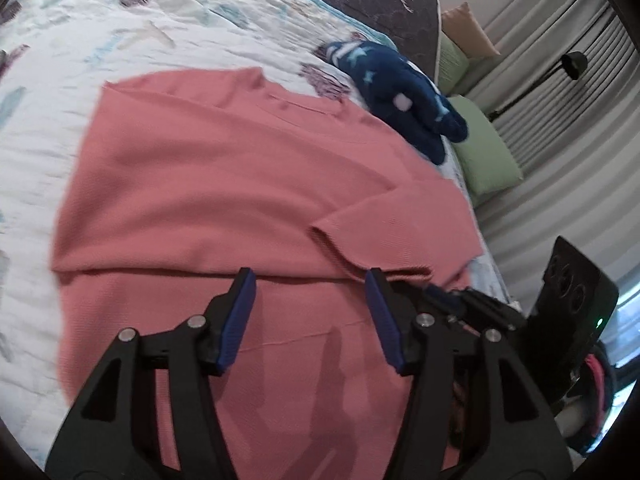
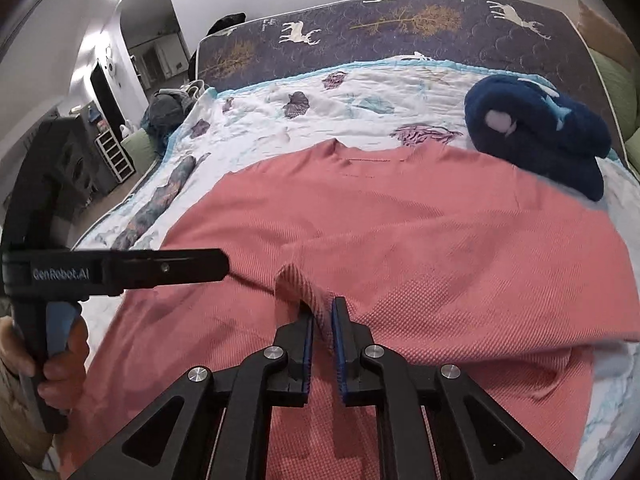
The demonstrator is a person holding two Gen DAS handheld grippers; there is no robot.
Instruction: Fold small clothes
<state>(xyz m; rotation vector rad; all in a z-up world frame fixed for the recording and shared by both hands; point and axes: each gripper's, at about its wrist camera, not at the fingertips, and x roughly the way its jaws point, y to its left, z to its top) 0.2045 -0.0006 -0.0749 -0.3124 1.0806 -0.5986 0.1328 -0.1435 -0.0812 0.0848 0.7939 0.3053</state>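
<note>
The pink shirt (image 2: 400, 240) lies spread on the bed (image 2: 320, 112), collar toward the top of the frame, filling the centre of both views. A dark blue garment (image 2: 536, 136) sits on the bed just past the shirt's upper right corner.

Right tool (image 2: 322, 312): clenched on a raised fold of the shirt's fabric, which stands up between the blue pads at lower centre of the right wrist view.

Left tool (image 1: 310, 280): released, jaws apart, nothing between the pads. In its own view it hangs over the shirt just short of a folded-over edge, which runs left to right across the frame. In the right wrist view it enters from the left edge, held by a hand (image 2: 60, 356), tip pointing at the pinched fold.

Key relation: the shirt's long axis runs from the tools up toward the collar. The right tool already holds cloth; the left is close beside but not engaged. The next fold likely depends on the left tool taking the near edge.
</note>
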